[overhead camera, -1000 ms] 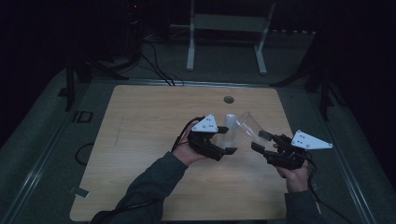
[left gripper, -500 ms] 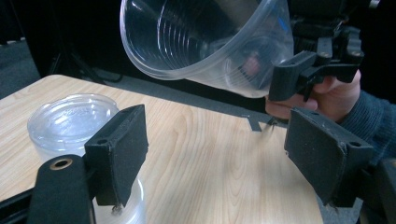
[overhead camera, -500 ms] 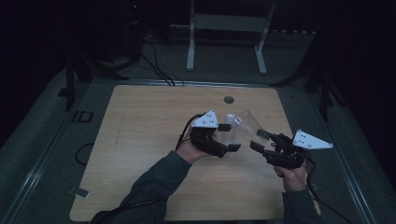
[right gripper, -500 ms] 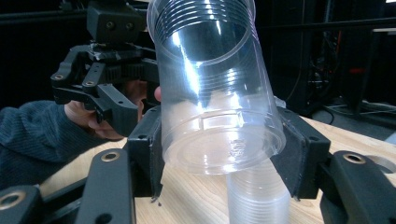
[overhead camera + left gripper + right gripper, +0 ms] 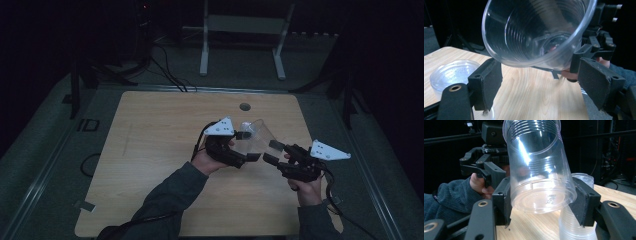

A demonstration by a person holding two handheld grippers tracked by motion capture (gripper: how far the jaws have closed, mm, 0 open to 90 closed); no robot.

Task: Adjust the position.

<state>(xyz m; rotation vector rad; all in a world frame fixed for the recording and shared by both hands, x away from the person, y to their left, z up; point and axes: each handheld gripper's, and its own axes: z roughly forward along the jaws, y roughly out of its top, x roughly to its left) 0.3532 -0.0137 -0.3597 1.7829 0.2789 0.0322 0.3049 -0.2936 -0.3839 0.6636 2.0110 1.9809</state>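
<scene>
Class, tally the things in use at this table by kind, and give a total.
Grippers: 2, the left gripper and the right gripper
Held clear cup: 1
Stack of clear cups on the table: 1
Total: 4

one high forward-down overview, two close opposing jaw-level views, shared clear cup [image 5: 536, 35]
</scene>
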